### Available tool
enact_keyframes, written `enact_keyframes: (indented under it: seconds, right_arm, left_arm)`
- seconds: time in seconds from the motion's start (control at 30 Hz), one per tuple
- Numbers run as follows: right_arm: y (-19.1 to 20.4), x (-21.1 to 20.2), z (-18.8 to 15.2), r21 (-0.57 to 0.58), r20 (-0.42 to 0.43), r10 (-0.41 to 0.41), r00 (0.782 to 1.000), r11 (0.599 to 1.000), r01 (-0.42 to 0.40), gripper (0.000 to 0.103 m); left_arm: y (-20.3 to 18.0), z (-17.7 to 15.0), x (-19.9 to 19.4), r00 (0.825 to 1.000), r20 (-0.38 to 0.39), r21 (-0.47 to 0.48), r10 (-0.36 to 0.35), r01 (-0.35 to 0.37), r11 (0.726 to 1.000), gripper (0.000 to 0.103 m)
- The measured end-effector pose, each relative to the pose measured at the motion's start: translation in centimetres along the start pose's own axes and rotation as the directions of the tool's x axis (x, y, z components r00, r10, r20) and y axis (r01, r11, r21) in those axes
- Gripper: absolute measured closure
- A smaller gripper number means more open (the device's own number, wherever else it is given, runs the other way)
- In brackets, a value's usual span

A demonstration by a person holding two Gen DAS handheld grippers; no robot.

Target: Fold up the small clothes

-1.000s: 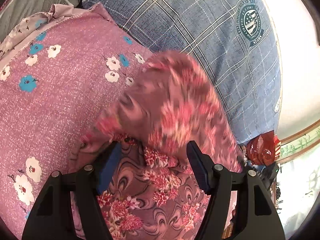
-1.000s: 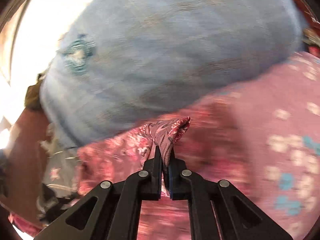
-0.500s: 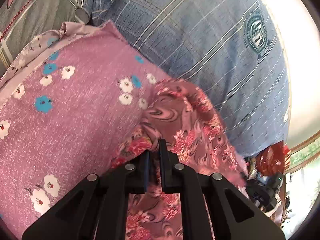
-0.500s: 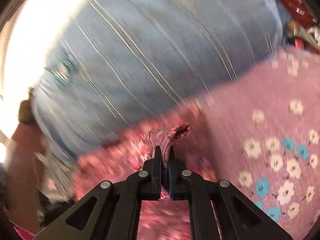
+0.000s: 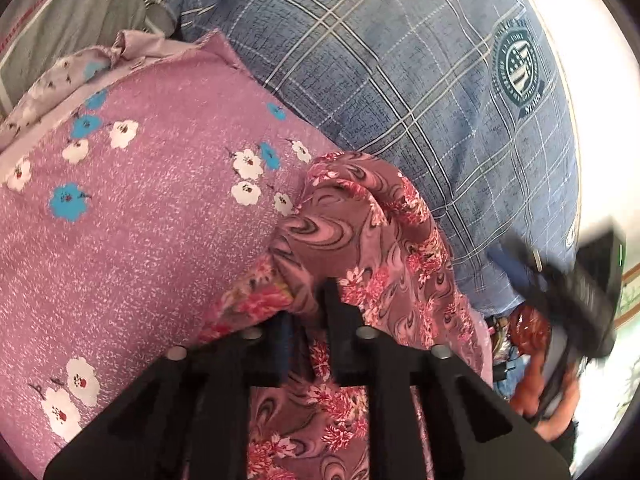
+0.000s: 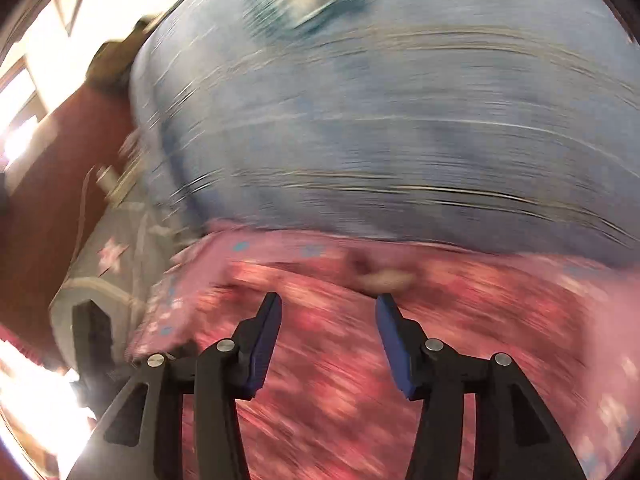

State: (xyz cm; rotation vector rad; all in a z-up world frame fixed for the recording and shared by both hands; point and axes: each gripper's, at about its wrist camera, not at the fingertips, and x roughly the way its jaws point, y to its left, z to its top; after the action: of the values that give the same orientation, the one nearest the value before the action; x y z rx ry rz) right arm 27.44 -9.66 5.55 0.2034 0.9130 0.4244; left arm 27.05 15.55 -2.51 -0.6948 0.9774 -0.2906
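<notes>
A small maroon garment with red flowers (image 5: 360, 232) lies bunched on a pink flowered sheet (image 5: 140, 220). My left gripper (image 5: 308, 304) pinches a raised fold of it near its left edge; the jaws are opening slightly, but cloth is still pressed between the pads. My right gripper (image 6: 328, 300) hovers over the same garment (image 6: 460, 320), heavily blurred; its jaws are opening and nothing is between them. Its blurred black body (image 5: 580, 280) shows at the right edge of the left wrist view.
A large blue checked cloth with a round badge (image 5: 400, 80) covers the area behind the garment and also fills the upper right wrist view (image 6: 380, 120). Grey striped fabric (image 5: 80, 20) lies at the far left. Red clutter (image 5: 528, 328) sits by the right edge.
My left gripper closed on a fold of the garment and kept hold. My right gripper let go of its pinched corner, opened, and swung away fast across the garment.
</notes>
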Motion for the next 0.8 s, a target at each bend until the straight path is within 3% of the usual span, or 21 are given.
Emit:
enact_keyframes:
  seconds: [0.07,0.17,0.3,0.33,0.4,0.47,0.6,0.77,0.8]
  right_arm:
    - [2.8,4.1,2.2,-0.055,-0.067,0.051,0.996,0.997,-0.054,0.051]
    - [6.7,8.6,3.7,-0.177,-0.162,0.047,0.986,0.981,-0.076,0.052]
    - [9.3,13.5,3.6,-0.361,-0.303,-0.06,0.951,0.931,-0.056,0.052]
    - [9.8,14.5,3.2,-0.406,-0.339,-0.087,0.937,0.912,-0.062,0.061]
    - [10.4,14.6,1.9,-0.477,-0.367,-0.101,0.925,0.874,-0.094,0.099]
    - [11.6,13.9,1.8,-0.555,-0.297,-0.135,0.945,0.83,-0.056,0.101]
    - [10.3,14.4,4.8,-0.435,-0.182,-0.128,0.975,0.9,0.036,0.101]
    - [6.8,18.4,3.7,-0.353,-0.252,-0.232,0.94,0.926,0.134,0.101]
    - [6.4,18.2,3.6,-0.325,-0.252,-0.22,0.942,0.936,0.131,0.1]
  left_arm:
    - [-0.3,-0.1,0.2,1.0,0.0,0.01,0.011,-0.011,1.0,0.092]
    - [-0.5,0.0,0.3,1.0,-0.007,0.013,0.011,-0.011,1.0,0.092]
    - [0.0,0.1,0.3,1.0,-0.021,-0.011,-0.008,0.008,1.0,0.092]
    - [0.1,0.0,0.2,1.0,-0.023,-0.015,-0.01,0.01,1.0,0.092]
    - [0.1,0.1,0.2,1.0,-0.027,-0.023,-0.011,0.011,1.0,0.092]
    - [0.0,0.1,0.1,1.0,-0.022,-0.014,-0.007,0.007,1.0,0.092]
    - [0.4,0.0,0.2,0.999,-0.031,-0.01,0.025,-0.025,1.0,0.092]
    - [0.7,0.3,0.2,0.999,-0.045,-0.026,0.017,-0.018,0.999,0.092]
    - [0.6,0.3,0.1,0.999,-0.044,-0.021,0.017,-0.018,1.0,0.092]
